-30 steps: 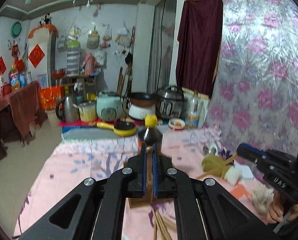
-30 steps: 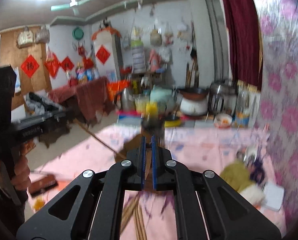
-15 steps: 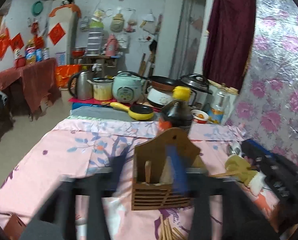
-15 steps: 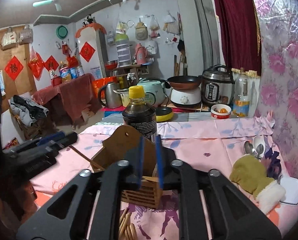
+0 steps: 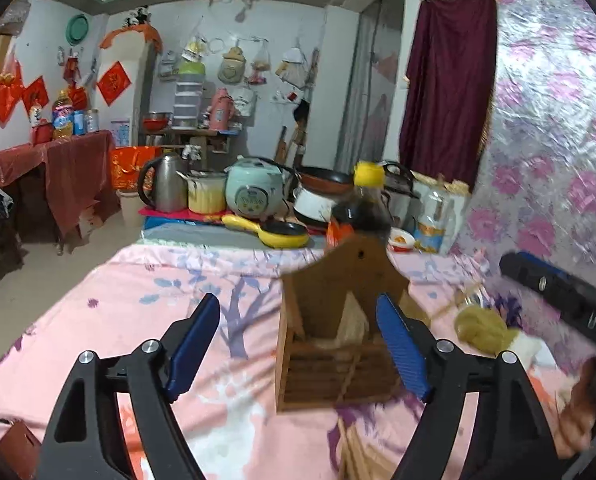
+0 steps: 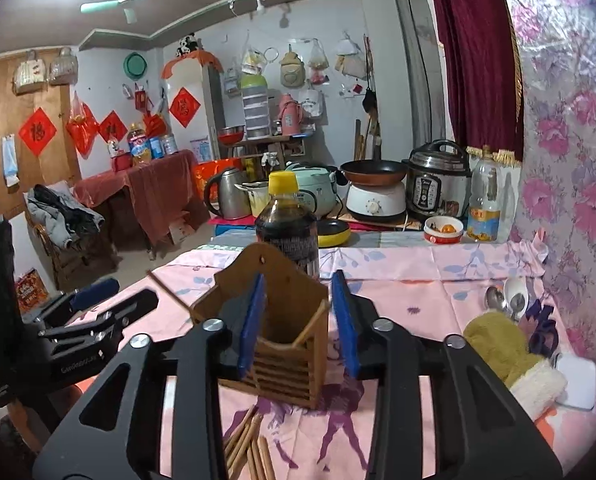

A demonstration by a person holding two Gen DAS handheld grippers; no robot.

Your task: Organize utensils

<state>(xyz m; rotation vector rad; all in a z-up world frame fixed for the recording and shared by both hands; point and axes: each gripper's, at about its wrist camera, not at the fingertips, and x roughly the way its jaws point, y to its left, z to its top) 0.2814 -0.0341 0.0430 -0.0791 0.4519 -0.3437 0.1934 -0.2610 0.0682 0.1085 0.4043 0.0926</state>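
Pink floral cloth covers the table [image 6: 477, 264], with kitchen pots and a dark sauce bottle with a yellow cap [image 6: 286, 220] lined up at its far edge. Near the middle stands a slatted wooden utensil holder with a peaked back [image 6: 274, 336]; one thin wooden chopstick [image 6: 309, 322] leans inside it, and another seems to poke out toward its left. A loose bundle of wooden chopsticks [image 6: 250, 448] lies on the cloth just in front of the holder, and metal spoons [image 6: 505, 300] rest well off to the right beside a mustard-yellow fleece mitt [image 6: 497, 344]. The left gripper [image 5: 298, 344] has just been opening and its jaws stand wide, nothing between them but the holder behind. The right gripper [image 6: 298, 320] has also been opening, its jaws partly spread and empty. Sorting looks barely begun: most chopsticks and all spoons are yet to go in.
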